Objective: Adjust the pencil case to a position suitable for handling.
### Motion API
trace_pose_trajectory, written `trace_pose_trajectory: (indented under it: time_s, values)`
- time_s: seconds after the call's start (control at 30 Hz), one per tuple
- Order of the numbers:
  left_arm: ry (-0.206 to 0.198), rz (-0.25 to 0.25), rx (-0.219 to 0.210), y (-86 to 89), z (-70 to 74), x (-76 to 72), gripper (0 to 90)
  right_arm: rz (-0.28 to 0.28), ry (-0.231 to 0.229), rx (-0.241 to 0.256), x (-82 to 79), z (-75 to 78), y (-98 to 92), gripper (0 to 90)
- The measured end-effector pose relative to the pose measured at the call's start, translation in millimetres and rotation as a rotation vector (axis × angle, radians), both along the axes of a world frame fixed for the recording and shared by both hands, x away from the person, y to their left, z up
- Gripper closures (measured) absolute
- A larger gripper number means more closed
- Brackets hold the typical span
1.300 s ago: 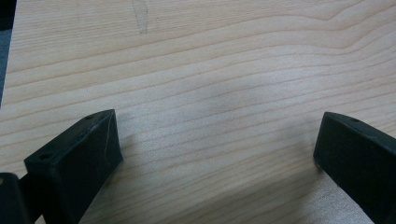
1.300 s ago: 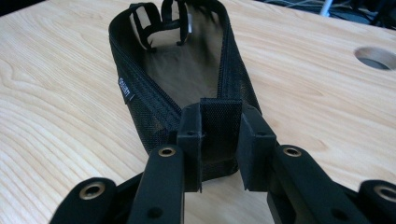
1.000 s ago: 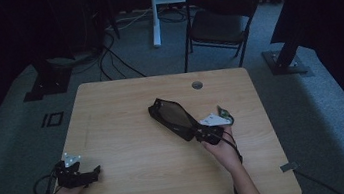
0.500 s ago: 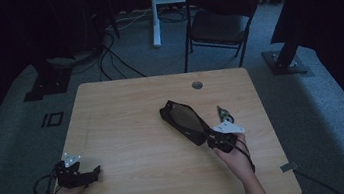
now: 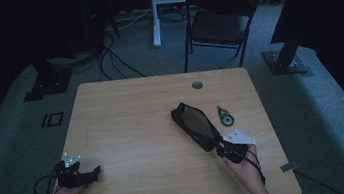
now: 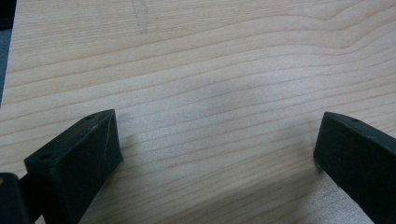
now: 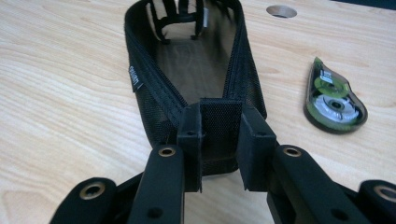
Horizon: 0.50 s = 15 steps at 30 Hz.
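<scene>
A light wood-grain tabletop (image 5: 134, 132) is seen from above, with a round cable hole (image 5: 197, 84) at its 12 o'clock edge. The right gripper (image 5: 220, 145) is held at roughly 4 o'clock on the table; its jaws are closed tight on the near fabric tab of a black mesh zip pouch (image 7: 196, 70), as seen in the right gripper view. The pouch (image 5: 194, 124) is lying open on the wood, stretched from the gripper toward 11 o'clock. A green-and-black teardrop-shaped correction tape dispenser (image 5: 225, 116) is lying flat just beside the pouch, at its 3 o'clock side, not touching it. The left gripper (image 5: 93, 172) is rested near the 8 o'clock edge, jaws spread wide with only bare wood between them (image 6: 217, 144).
</scene>
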<state>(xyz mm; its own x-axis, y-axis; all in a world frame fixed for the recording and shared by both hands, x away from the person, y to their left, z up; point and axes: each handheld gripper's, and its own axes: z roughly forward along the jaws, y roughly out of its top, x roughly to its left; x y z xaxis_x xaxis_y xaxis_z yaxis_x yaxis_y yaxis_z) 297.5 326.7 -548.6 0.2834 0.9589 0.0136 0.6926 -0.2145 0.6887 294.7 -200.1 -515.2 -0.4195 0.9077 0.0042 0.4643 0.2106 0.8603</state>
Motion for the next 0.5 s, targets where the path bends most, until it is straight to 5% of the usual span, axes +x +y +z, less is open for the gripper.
trace_pose_trajectory:
  time_s: [0.5]
  values:
    - [0.000, 0.000, 0.000, 0.0, 0.0, 0.0, 0.7, -0.096, -0.001, 0.028, -41.9, -1.7, -5.3, 73.4]
